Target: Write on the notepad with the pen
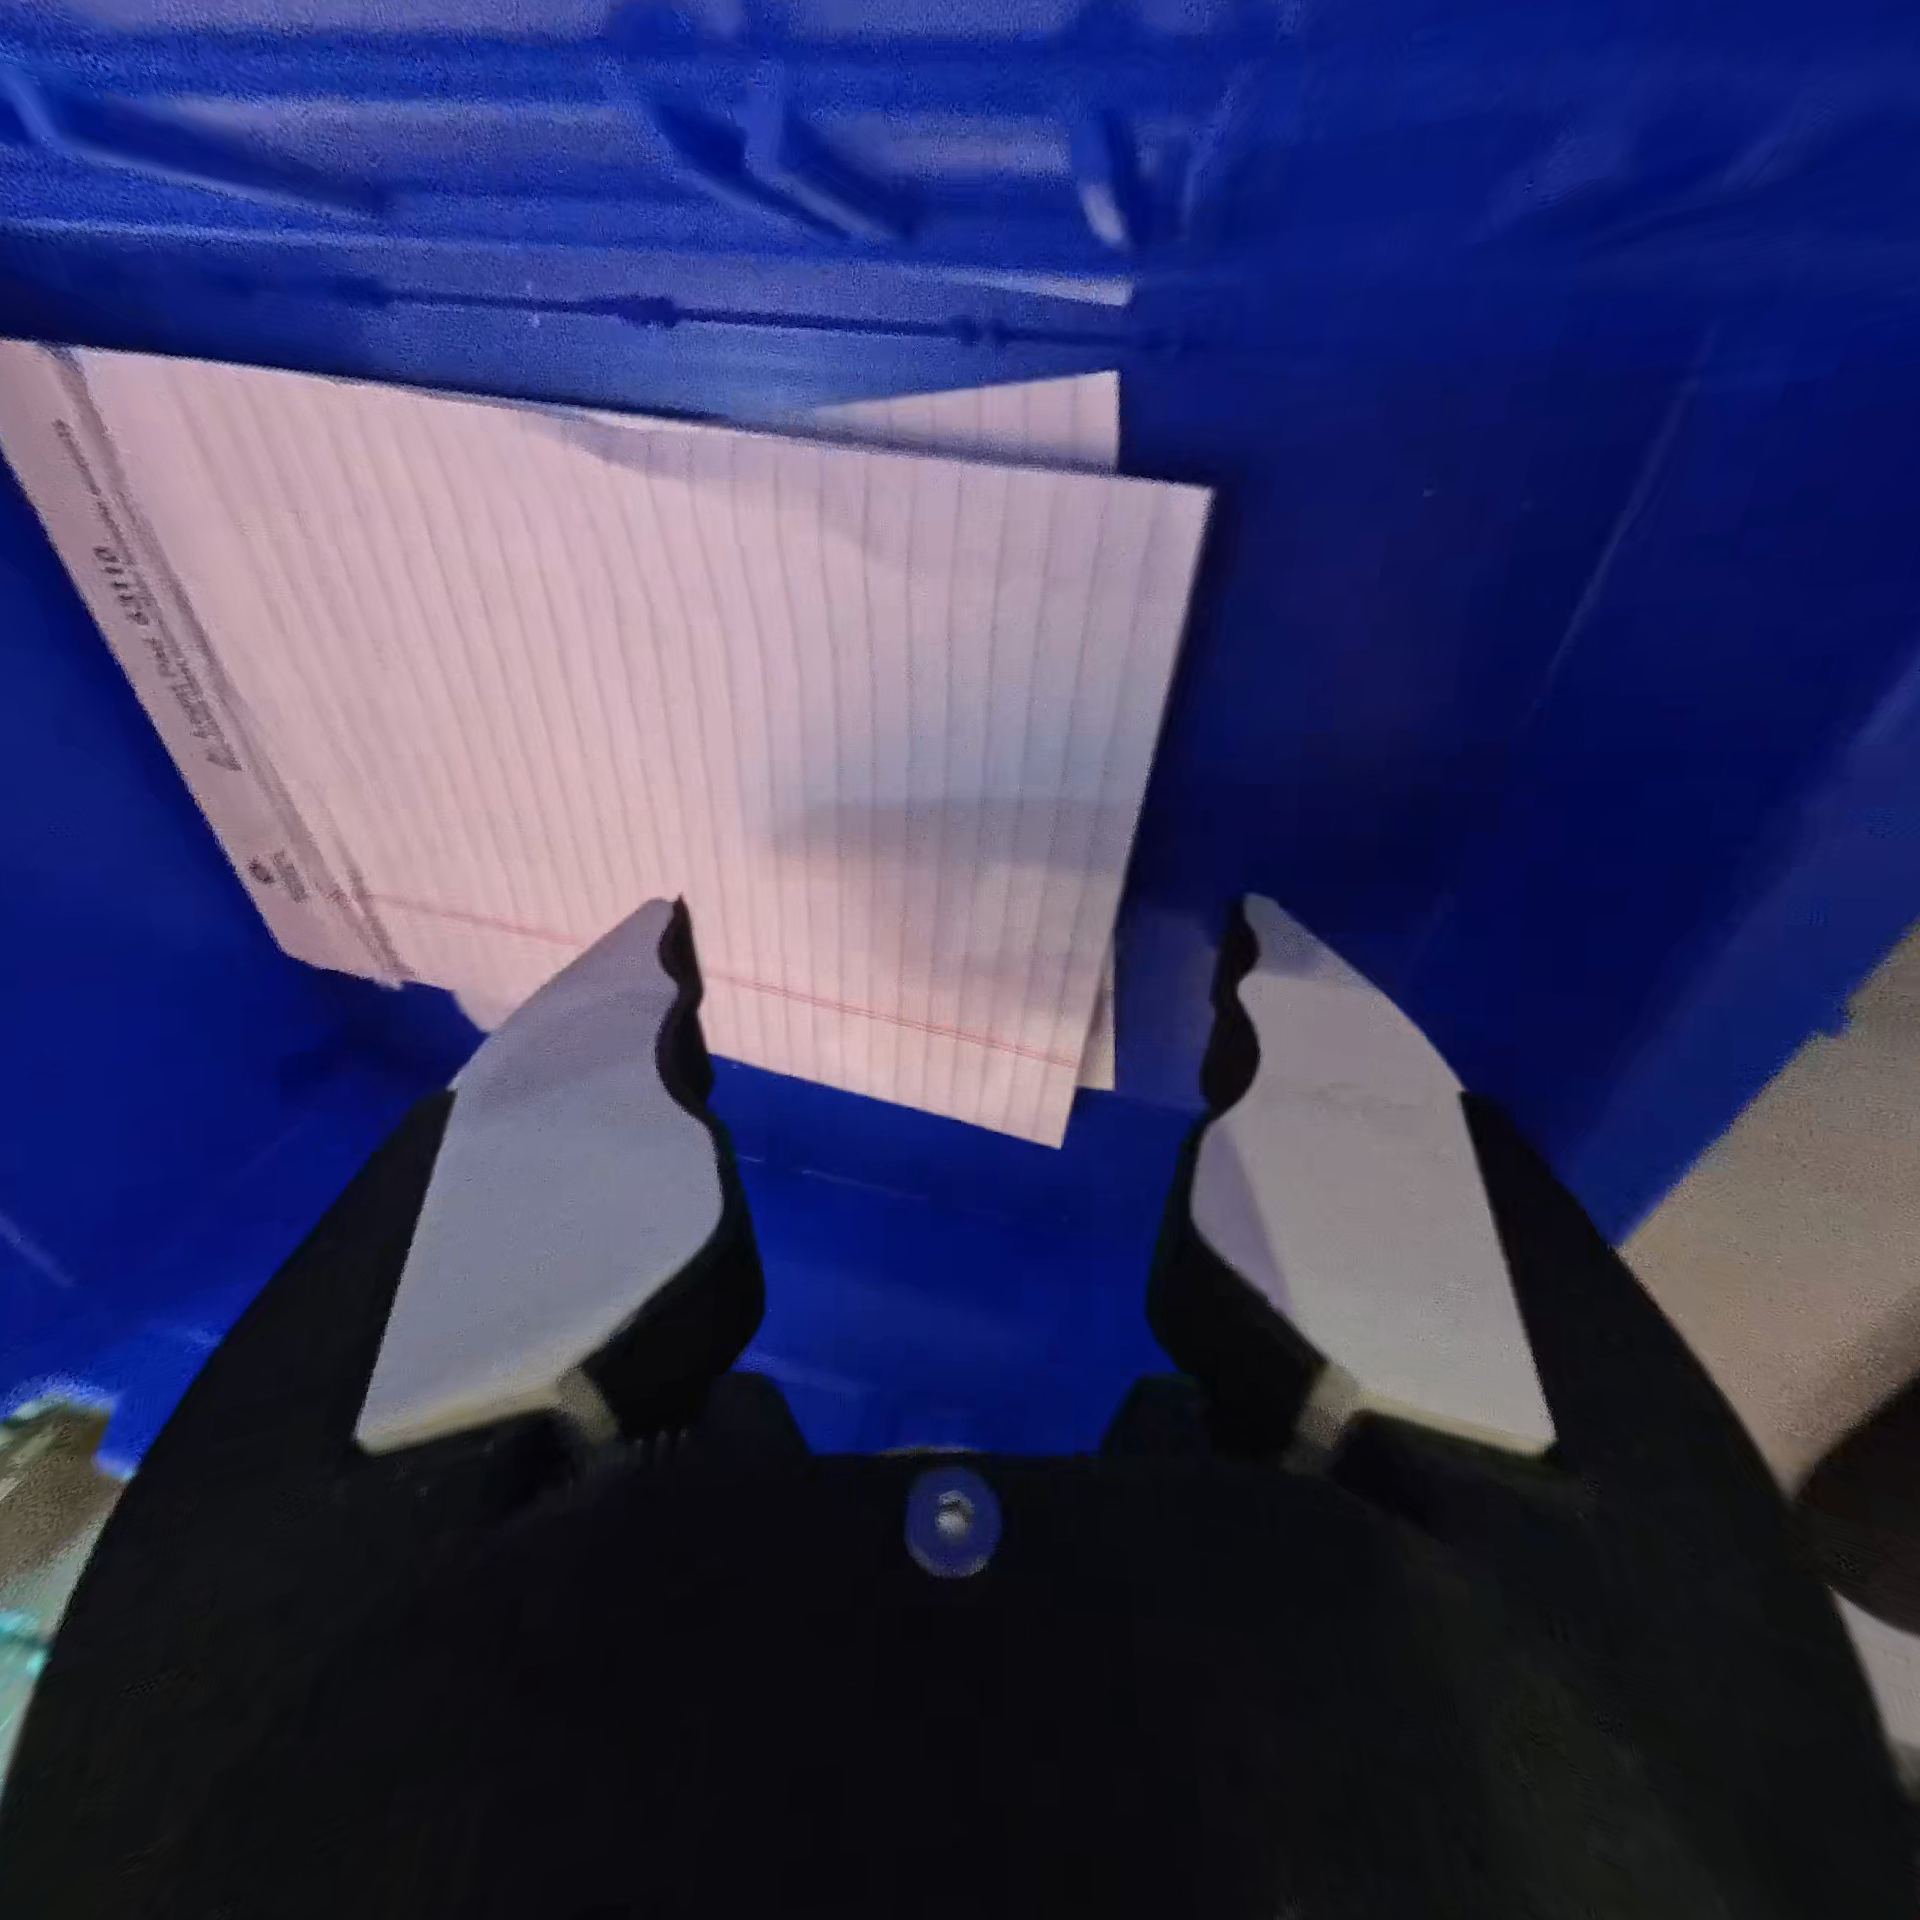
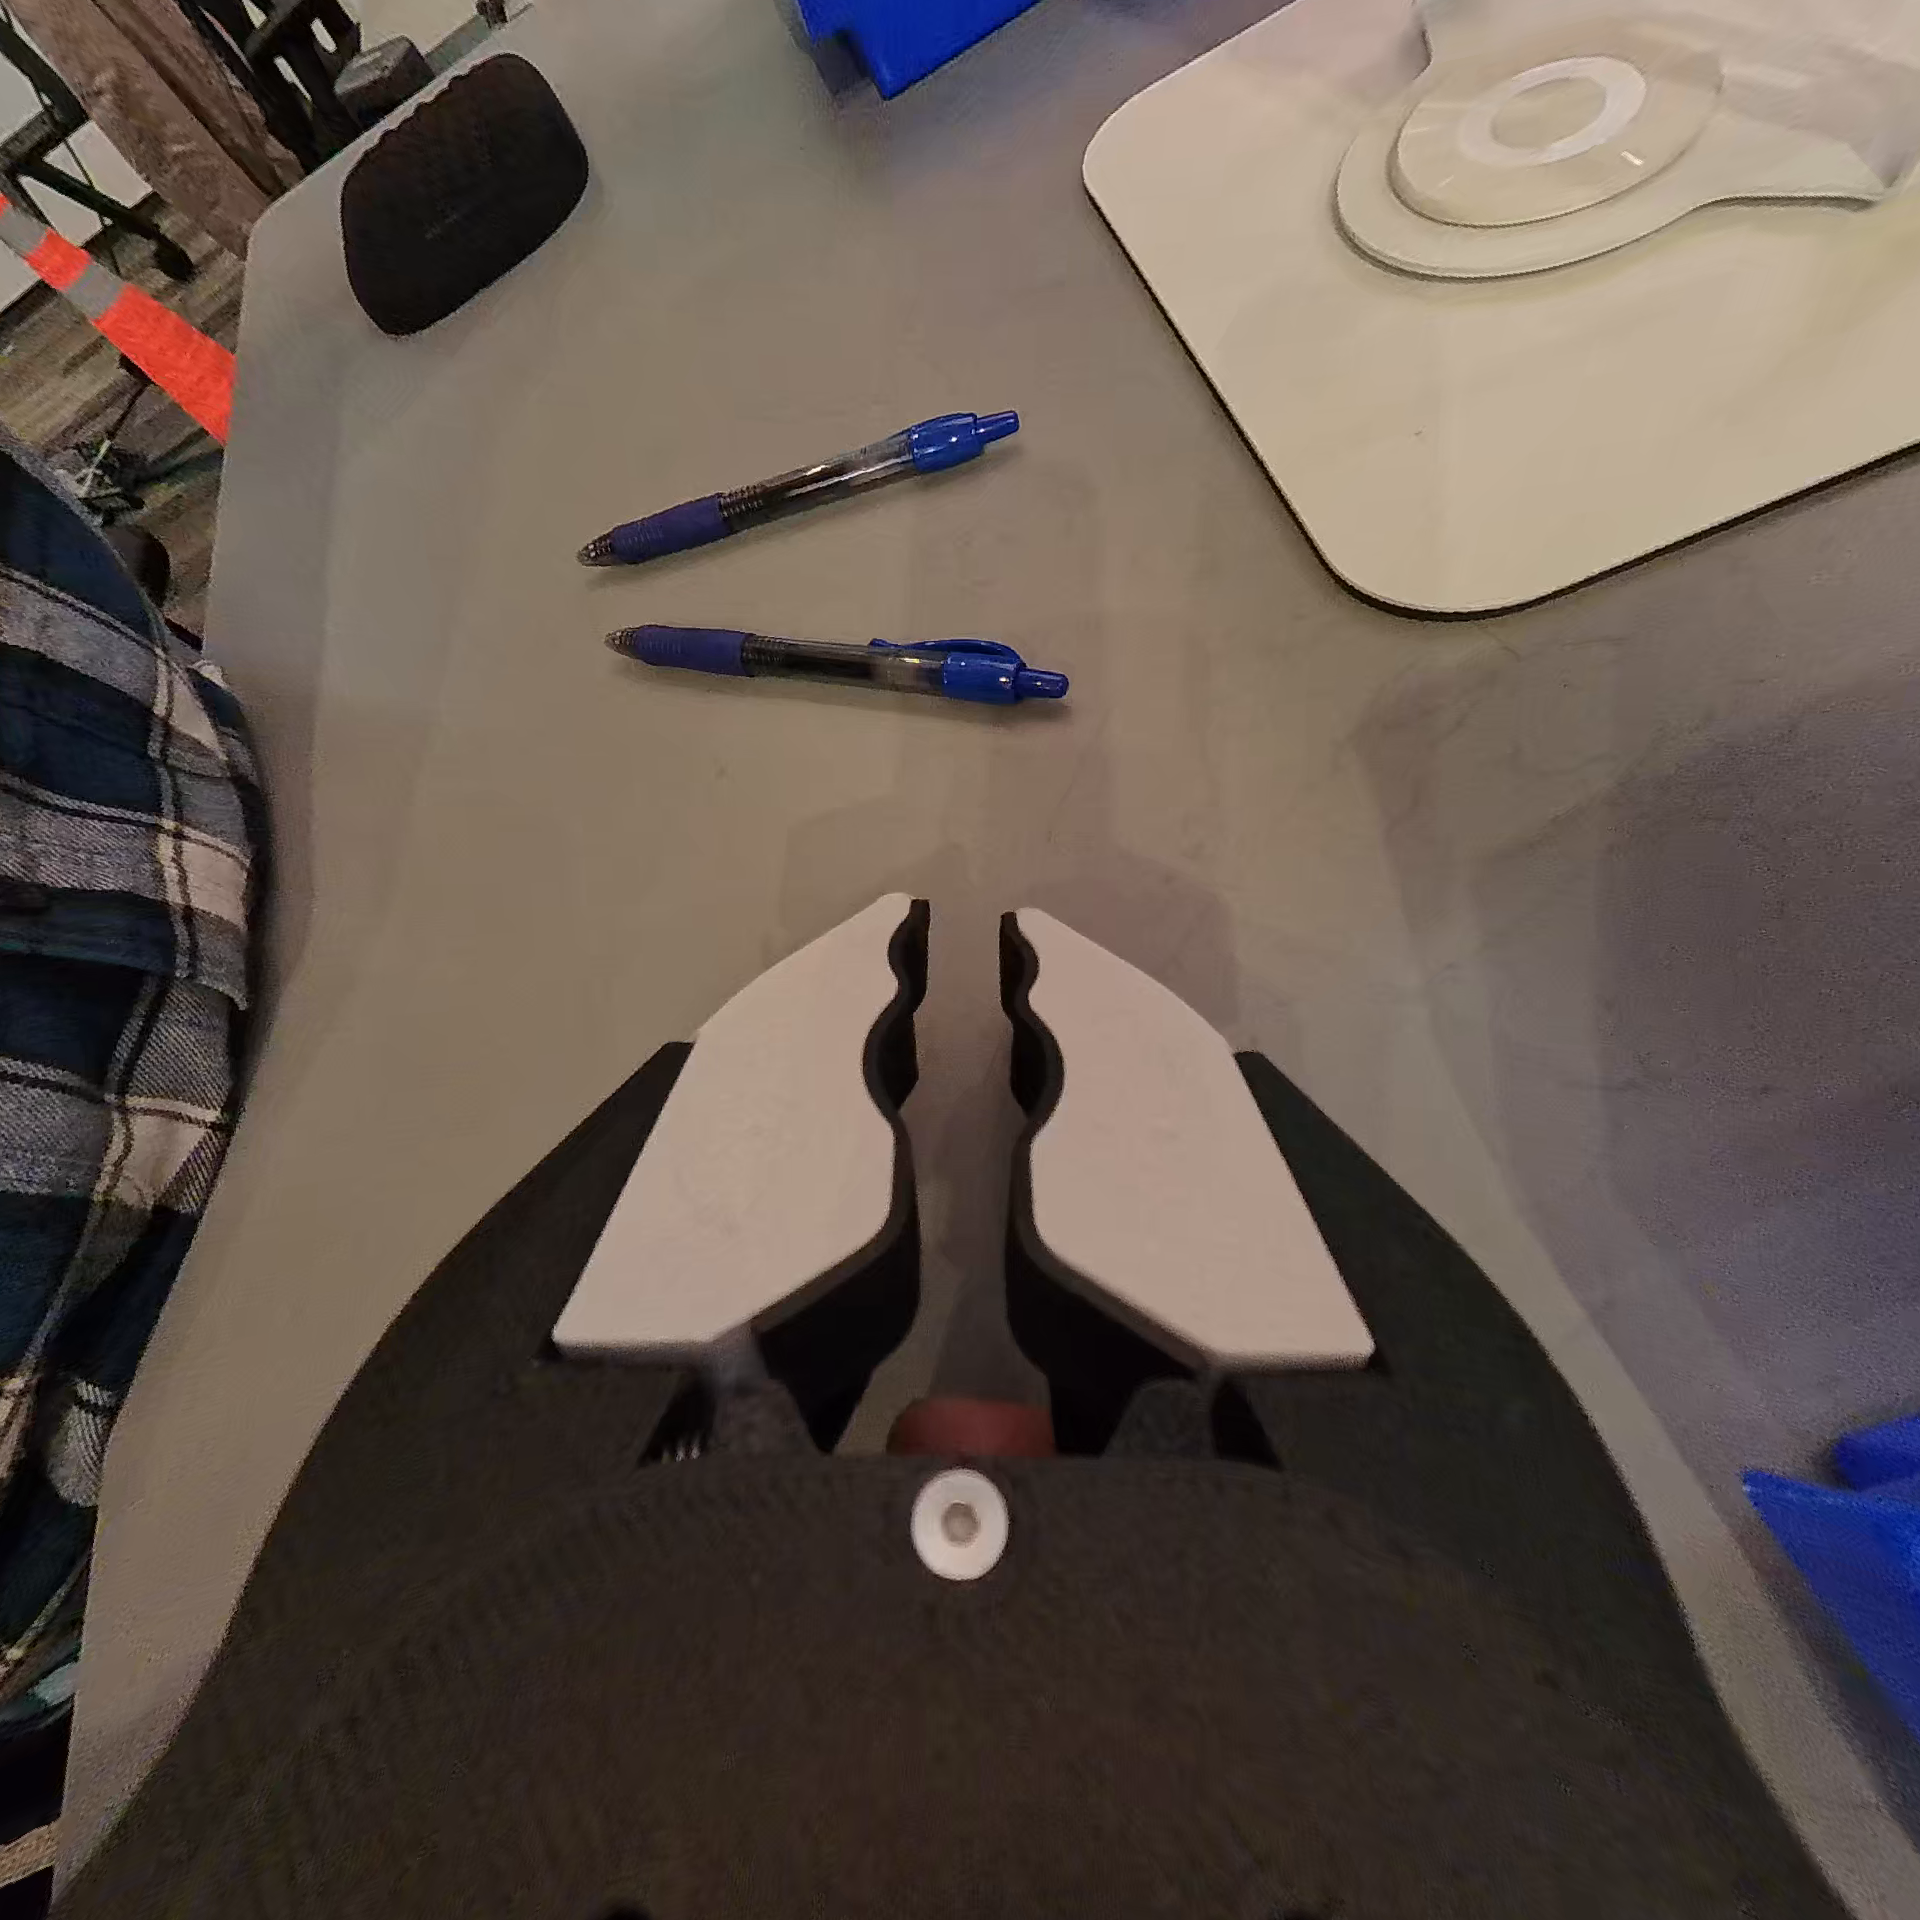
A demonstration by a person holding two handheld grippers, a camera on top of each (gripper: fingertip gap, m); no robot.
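In the left wrist view a white lined notepad [image 1: 644,675] lies inside a blue plastic bin [image 1: 1455,623], with a loose sheet on top of it at an angle. My left gripper [image 1: 958,914] is wide open over the pad's near corner and holds nothing. In the right wrist view two blue retractable pens lie on the grey table [image 2: 623,883], one farther [image 2: 800,488] and one nearer [image 2: 842,662], both with their tips to the left. My right gripper [image 2: 964,914] hovers short of the nearer pen. Its fingers stand a narrow gap apart with only table between them.
A black oval fabric-covered object [image 2: 462,192] sits at the table's far left. A white board [image 2: 1507,416] with a clear plastic piece [image 2: 1538,135] on it lies at the far right. A person's plaid sleeve [image 2: 104,831] is at the left. Blue plastic parts show at the top [image 2: 914,42] and lower right [image 2: 1839,1538].
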